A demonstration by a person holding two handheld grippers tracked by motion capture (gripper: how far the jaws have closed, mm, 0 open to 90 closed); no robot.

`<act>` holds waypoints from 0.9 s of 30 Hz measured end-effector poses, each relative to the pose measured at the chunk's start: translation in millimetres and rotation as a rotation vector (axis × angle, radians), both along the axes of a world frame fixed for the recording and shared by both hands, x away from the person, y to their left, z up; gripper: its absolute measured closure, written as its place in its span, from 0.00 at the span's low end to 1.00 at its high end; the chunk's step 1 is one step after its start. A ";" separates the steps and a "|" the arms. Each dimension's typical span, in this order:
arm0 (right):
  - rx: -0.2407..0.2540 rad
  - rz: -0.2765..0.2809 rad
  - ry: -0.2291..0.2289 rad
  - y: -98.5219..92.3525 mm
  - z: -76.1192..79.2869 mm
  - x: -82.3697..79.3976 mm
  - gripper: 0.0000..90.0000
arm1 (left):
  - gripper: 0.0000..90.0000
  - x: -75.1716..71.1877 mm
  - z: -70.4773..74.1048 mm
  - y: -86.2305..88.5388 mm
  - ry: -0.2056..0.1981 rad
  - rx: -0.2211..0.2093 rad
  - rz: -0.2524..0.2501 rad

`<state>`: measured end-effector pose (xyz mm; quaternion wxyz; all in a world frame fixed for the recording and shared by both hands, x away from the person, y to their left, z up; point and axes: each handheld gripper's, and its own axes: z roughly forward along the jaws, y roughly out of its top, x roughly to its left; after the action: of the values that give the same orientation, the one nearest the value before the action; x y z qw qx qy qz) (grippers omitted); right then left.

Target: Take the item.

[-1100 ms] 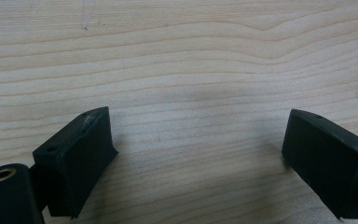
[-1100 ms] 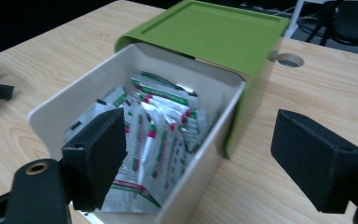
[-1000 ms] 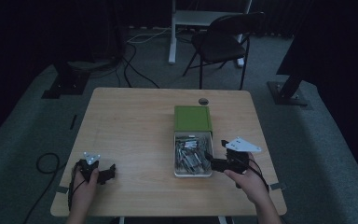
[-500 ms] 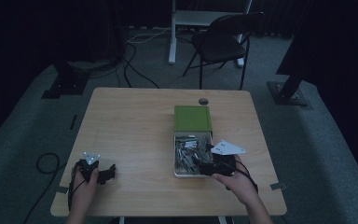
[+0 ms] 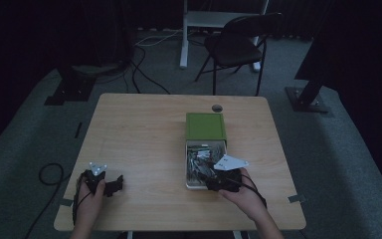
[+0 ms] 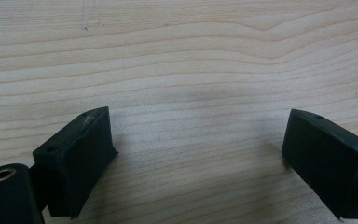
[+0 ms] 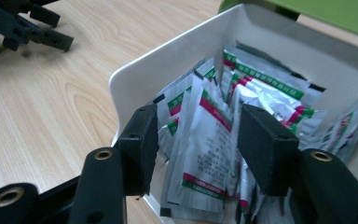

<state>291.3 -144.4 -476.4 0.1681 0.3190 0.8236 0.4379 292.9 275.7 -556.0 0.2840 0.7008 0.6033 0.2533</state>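
Straddling an upright foil sachet (image 7: 200,154) in the white box (image 7: 177,60), long axis vertical, the right gripper (image 7: 198,144) has been closing without visibly pinching it; the left gripper (image 6: 196,154) rests agape on the table (image 6: 177,56).

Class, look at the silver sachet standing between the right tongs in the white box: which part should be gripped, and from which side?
Grip the sachet across its flat faces near the top edge, coming from above the open white box. It stands upright on edge among the other sachets, so only its upper part is free. The right tongs, which have just been closing, already straddle it.
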 end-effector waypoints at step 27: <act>-0.108 -0.028 0.027 8.3 -14.6 0.6 0.80 | 0.11 0.0 0.0 0.0 0.000 0.000 0.000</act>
<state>292.0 -136.1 -491.0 0.1799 0.3267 0.8437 0.3860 292.9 275.7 -556.0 0.2839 0.7010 0.6032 0.2533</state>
